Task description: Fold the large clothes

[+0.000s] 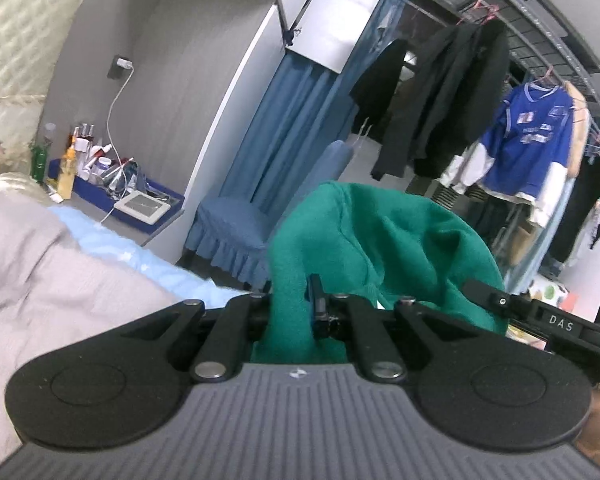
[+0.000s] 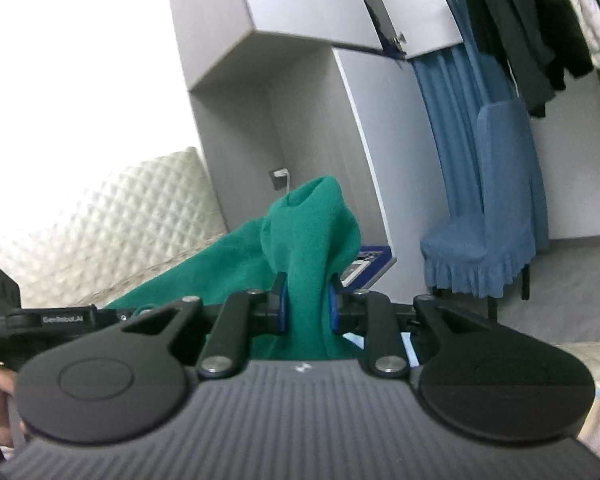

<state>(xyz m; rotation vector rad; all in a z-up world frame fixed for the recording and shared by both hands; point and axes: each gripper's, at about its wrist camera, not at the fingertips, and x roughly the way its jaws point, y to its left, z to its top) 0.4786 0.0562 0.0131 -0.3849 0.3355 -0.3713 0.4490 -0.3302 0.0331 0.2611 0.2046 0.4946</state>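
Note:
A green fleece garment (image 1: 384, 240) is held up in the air by both grippers. My left gripper (image 1: 290, 300) is shut on a bunched fold of it; the cloth rises above the fingers and drapes to the right, hiding the left finger. My right gripper (image 2: 306, 304) is shut on another fold of the same green garment (image 2: 312, 232), which stands up between its blue-padded fingers (image 2: 333, 308) and trails down to the left. The right gripper's body also shows at the right edge of the left wrist view (image 1: 540, 312).
A bed with a grey cover (image 1: 40, 280) and a light blue sheet (image 1: 112, 244) lies at the left. Beside it are a cluttered blue bedside shelf (image 1: 112, 188), a blue-covered chair (image 1: 236, 224) and a rack of hanging clothes (image 1: 520, 136). A quilted headboard (image 2: 100, 224) is behind.

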